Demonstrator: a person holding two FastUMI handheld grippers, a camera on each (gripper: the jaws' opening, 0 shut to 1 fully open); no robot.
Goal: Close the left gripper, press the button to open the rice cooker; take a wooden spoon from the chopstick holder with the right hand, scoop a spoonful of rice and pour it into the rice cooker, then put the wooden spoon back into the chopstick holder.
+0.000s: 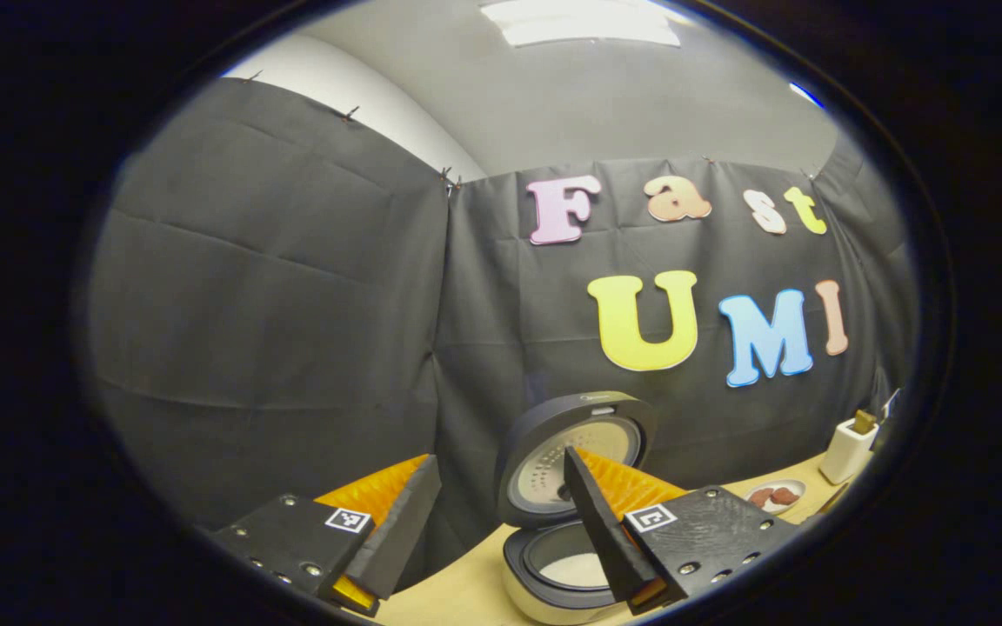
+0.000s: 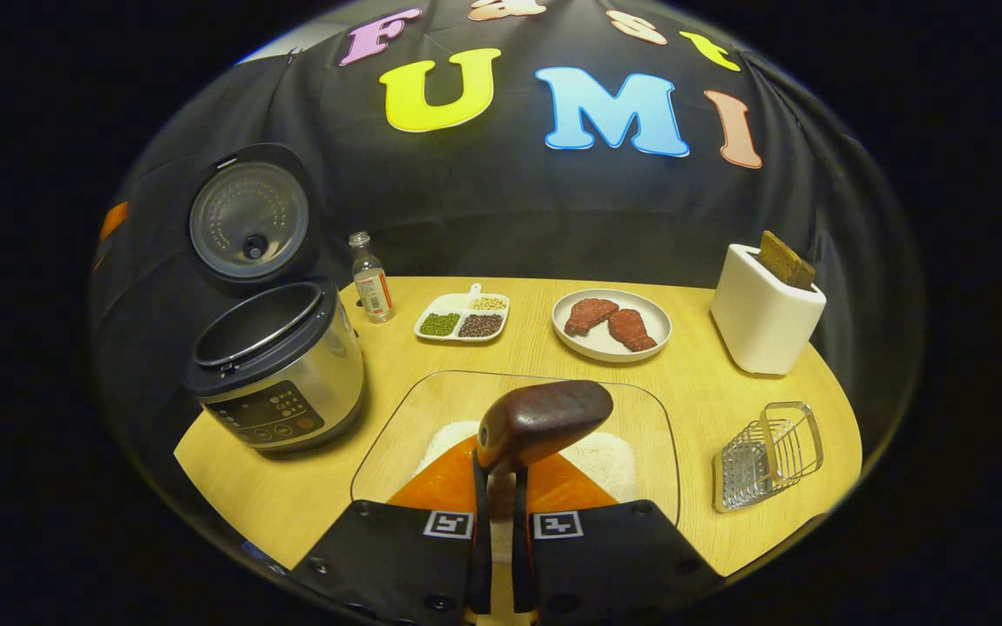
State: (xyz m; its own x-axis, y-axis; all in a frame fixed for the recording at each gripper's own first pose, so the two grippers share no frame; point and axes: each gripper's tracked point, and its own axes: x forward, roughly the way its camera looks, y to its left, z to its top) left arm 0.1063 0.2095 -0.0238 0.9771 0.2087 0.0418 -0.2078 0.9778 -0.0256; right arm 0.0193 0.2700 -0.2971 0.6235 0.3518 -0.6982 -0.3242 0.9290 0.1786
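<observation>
- The right hand-held gripper [image 2: 497,513] pinches the wooden spoon [image 2: 543,420] by its handle, bowl forward, over the glass dish of rice [image 2: 614,465] just ahead of its fingers.
- Judged best: dip the bowl low into the rice, level it, then carry it to the open rice cooker [image 2: 275,365], ahead and to the left.
- The left hand-held gripper [image 1: 501,522] hangs spread, with the cooker just beyond its fingers.
- Count: one cooker, one spoon, one chopstick holder [image 2: 766,317] ahead to the right, two meat pieces [image 2: 610,320] on one plate.
</observation>
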